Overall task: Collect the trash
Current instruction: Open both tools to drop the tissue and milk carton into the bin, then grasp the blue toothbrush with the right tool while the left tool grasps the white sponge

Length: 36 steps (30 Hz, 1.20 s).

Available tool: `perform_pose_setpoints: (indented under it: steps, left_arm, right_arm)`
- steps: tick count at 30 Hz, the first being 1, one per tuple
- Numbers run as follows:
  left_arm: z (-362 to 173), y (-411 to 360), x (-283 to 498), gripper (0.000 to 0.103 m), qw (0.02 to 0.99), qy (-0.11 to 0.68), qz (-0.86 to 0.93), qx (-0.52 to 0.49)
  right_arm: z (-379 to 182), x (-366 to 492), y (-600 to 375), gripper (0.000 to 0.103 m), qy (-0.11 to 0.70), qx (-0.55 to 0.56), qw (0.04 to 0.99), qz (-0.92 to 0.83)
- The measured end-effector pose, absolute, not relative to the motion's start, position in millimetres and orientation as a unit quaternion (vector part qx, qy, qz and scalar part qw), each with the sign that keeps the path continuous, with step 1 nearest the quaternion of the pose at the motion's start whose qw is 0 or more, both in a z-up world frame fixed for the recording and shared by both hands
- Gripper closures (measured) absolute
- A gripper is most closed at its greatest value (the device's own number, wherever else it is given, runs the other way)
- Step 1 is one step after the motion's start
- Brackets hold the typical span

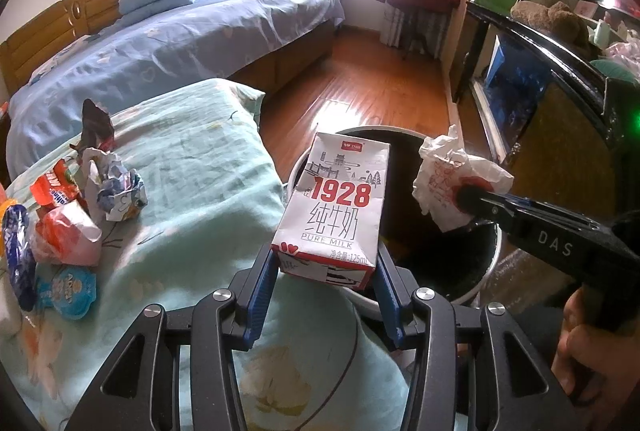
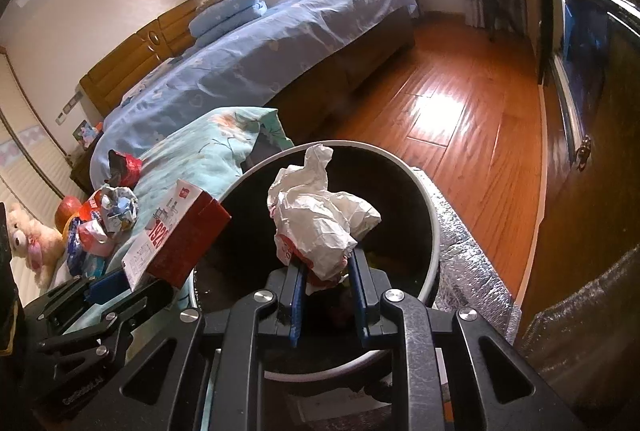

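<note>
My left gripper (image 1: 326, 263) is shut on a small white-and-red "1928" milk carton (image 1: 334, 207), held over the near rim of a round trash bin (image 1: 486, 271) with a dark inside. The same carton (image 2: 172, 243) shows at the left of the right wrist view, in the left gripper (image 2: 124, 283). My right gripper (image 2: 326, 271) is shut on a crumpled white paper wrapper (image 2: 320, 219) with red print, held above the bin (image 2: 434, 227) opening. From the left wrist view, that wrapper (image 1: 448, 183) hangs over the bin's right side.
Several wrappers and crumpled papers (image 1: 112, 187) lie on a light green quilt (image 1: 200, 167) at the left. A blue-sheeted bed (image 1: 180, 51) stands behind, wooden floor (image 1: 360, 91) beyond the bin, and a dark cabinet (image 1: 540, 79) to the right. Silver foil padding (image 2: 472, 259) lies beside the bin.
</note>
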<state>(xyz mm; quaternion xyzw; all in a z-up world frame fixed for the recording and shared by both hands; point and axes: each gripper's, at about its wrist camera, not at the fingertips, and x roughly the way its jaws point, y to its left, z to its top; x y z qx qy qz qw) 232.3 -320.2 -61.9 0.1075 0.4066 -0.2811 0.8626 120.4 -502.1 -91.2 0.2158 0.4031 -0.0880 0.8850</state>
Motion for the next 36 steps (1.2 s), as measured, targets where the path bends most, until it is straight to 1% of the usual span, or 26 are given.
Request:
perform_pose_setpoints:
  steps: [10, 15, 16, 17, 18, 19, 20, 21, 23, 29, 36]
  left_arm:
    - [-62, -329, 230, 0.057, 0.863, 0.405, -0.282, 0.112]
    - [-63, -330, 232, 0.056, 0.861, 0.406, -0.287, 0.109]
    - [-63, -329, 232, 0.056, 0.860, 0.407, -0.287, 0.109]
    - [-63, -328, 231, 0.056, 0.861, 0.405, -0.288, 0.108]
    - [-62, -327, 230, 0.054, 0.861, 0.404, -0.290, 0.108]
    - [-62, -325, 229, 0.049, 0.861, 0.403, -0.289, 0.108]
    - [-61, -323, 228, 0.045, 0.863, 0.403, -0.286, 0.108]
    - [-60, -319, 227, 0.040, 0.864, 0.401, -0.284, 0.107]
    - [-60, -310, 223, 0.039, 0.868, 0.398, -0.280, 0.102]
    - [-60, -271, 212, 0.033, 0.877, 0.399, -0.253, 0.083]
    - [-57, -217, 194, 0.033, 0.890, 0.400, -0.210, 0.056]
  right_arm:
    - [-94, 124, -509, 0.080, 0.411, 0.224, 0.880, -0.088]
    - [-94, 126, -510, 0.077, 0.412, 0.222, 0.879, -0.093]
    - [-94, 126, -510, 0.075, 0.413, 0.222, 0.878, -0.093]
    - [-94, 125, -510, 0.067, 0.413, 0.224, 0.878, -0.093]
    - [-94, 125, -510, 0.062, 0.413, 0.224, 0.878, -0.096]
    - [-94, 125, -510, 0.051, 0.412, 0.224, 0.878, -0.097]
    - [-93, 124, -510, 0.047, 0.408, 0.226, 0.879, -0.097]
    - [-92, 122, -510, 0.045, 0.405, 0.227, 0.880, -0.097]
    - [-90, 120, -509, 0.038, 0.400, 0.233, 0.882, -0.093]
    - [-82, 115, -493, 0.027, 0.387, 0.233, 0.889, -0.079]
    - [-76, 117, -449, 0.025, 0.386, 0.221, 0.895, -0.037]
